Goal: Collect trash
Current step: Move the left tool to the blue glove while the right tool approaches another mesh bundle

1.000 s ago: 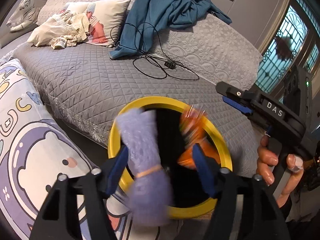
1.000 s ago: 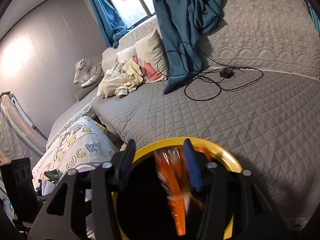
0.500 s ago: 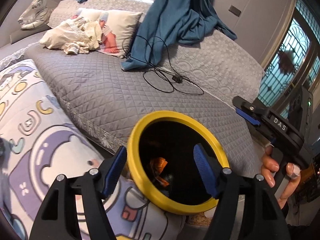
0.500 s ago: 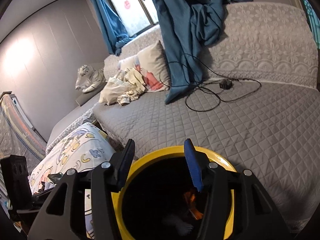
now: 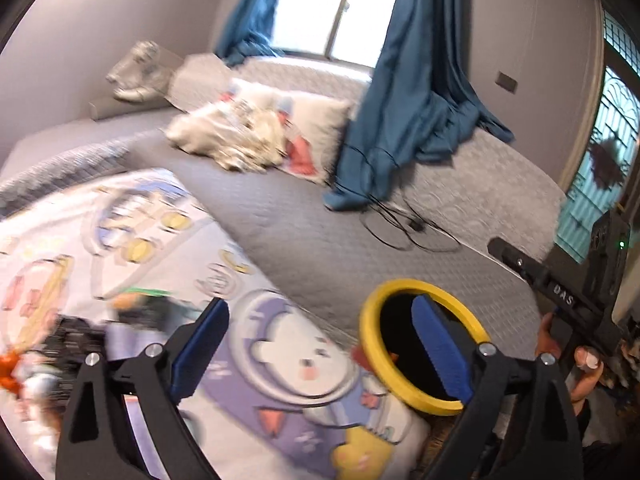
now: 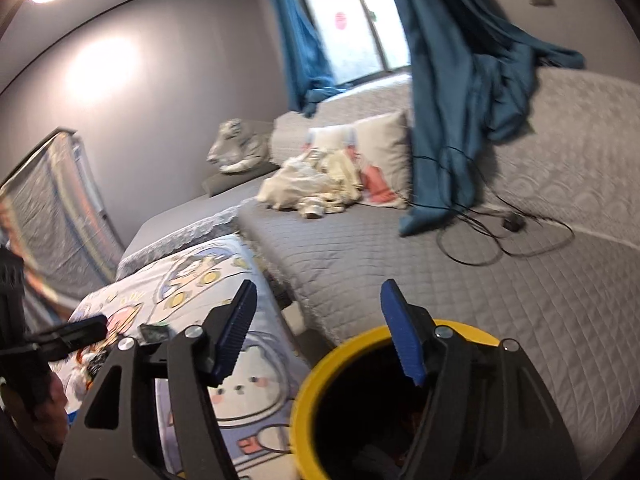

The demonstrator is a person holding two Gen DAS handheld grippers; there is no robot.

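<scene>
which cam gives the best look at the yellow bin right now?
Left wrist: the bin's whole yellow rim shows, beside the cartoon blanket, with only the left gripper's right finger crossing it. Right wrist shows the bin closer but cut off at the bottom edge, partly hidden behind the right gripper.

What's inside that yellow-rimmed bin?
The yellow-rimmed bin is mostly dark inside. The left view shows a sliver of something orange near the rim; the rest lies in shadow or behind the open right gripper.
</scene>
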